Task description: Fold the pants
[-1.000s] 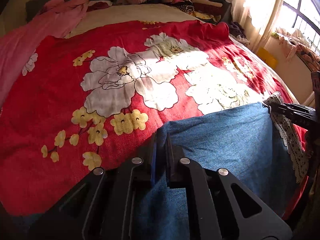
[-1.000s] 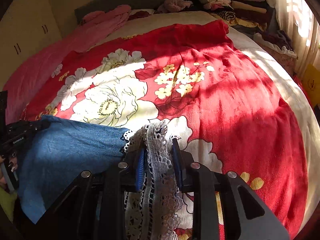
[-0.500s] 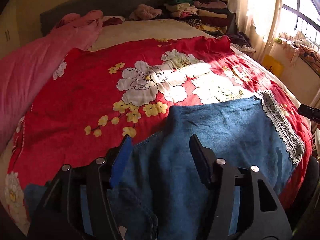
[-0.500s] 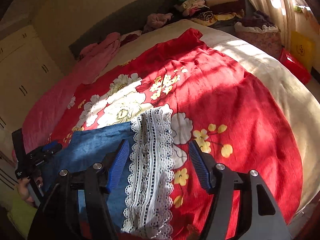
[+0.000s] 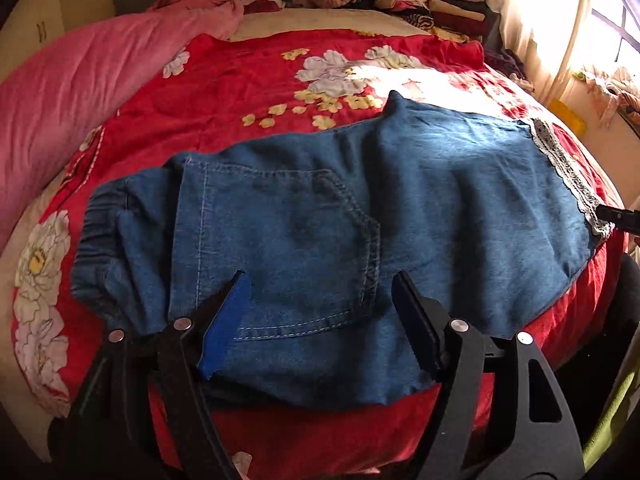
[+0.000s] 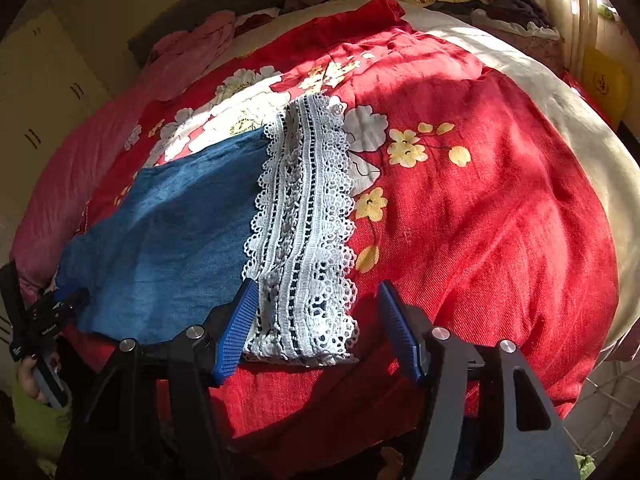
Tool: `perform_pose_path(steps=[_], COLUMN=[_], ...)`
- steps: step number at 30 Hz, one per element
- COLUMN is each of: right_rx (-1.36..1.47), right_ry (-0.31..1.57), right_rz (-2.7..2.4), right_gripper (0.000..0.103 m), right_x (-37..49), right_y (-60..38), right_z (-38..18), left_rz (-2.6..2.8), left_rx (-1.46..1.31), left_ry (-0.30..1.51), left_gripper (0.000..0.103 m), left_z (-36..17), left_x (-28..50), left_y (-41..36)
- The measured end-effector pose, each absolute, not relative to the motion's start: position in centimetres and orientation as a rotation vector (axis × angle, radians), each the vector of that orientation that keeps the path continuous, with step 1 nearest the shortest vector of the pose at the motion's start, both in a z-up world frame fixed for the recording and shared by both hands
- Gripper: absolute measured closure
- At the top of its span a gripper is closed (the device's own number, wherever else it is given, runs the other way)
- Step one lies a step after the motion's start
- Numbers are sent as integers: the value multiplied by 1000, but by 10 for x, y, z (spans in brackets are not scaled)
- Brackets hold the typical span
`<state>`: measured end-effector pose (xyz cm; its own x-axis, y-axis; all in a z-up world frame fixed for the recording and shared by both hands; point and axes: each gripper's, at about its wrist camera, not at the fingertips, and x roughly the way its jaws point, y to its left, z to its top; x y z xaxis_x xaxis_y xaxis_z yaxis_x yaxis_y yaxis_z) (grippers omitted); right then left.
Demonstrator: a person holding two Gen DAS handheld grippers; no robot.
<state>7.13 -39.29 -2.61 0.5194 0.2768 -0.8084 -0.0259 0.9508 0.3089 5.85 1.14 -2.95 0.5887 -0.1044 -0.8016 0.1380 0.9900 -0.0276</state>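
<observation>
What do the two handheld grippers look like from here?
Both are black, angular frames with cut-out slots and silver round pivot bolts. The left gripper and the right gripper each carry two blue ribbed pads. The left gripper's body bears small white lettering, too small to read.

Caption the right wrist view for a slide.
Open right gripper above the pants' white lace hem, laid flat on a red floral bedspread.

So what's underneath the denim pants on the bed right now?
The denim pants lie flat on the red floral bedspread, which shows all around them. The lace hem rests on it too. Whatever sits directly beneath the denim is covered.
</observation>
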Motion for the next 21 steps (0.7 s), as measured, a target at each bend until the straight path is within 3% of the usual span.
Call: perform_pose_path(steps=[2, 4, 6, 11, 18, 21], right_rx=[261, 243, 212, 180, 170, 176], right_ry=[1026, 1028, 1008, 982, 1054, 1056], right_rz=[186, 212, 227, 203, 154, 150], right_gripper=[52, 79, 89, 90, 88, 80], right_x=[71, 68, 62, 51, 52, 49], right_y=[-390, -385, -380, -385, -386, -386], right_z=[-28, -26, -21, -5, -26, -22], left_rz=[-129, -112, -113, -94, -77, -81], left_rx=[34, 37, 30, 11, -17, -9], left_ry=[922, 917, 920, 904, 909, 902], left_gripper=[33, 31, 31, 31, 31, 31], left_z=[-30, -31, -32, -29, -36, -37], left_x=[59, 61, 61, 59, 62, 60], left_y=[16, 18, 19, 29, 48, 48])
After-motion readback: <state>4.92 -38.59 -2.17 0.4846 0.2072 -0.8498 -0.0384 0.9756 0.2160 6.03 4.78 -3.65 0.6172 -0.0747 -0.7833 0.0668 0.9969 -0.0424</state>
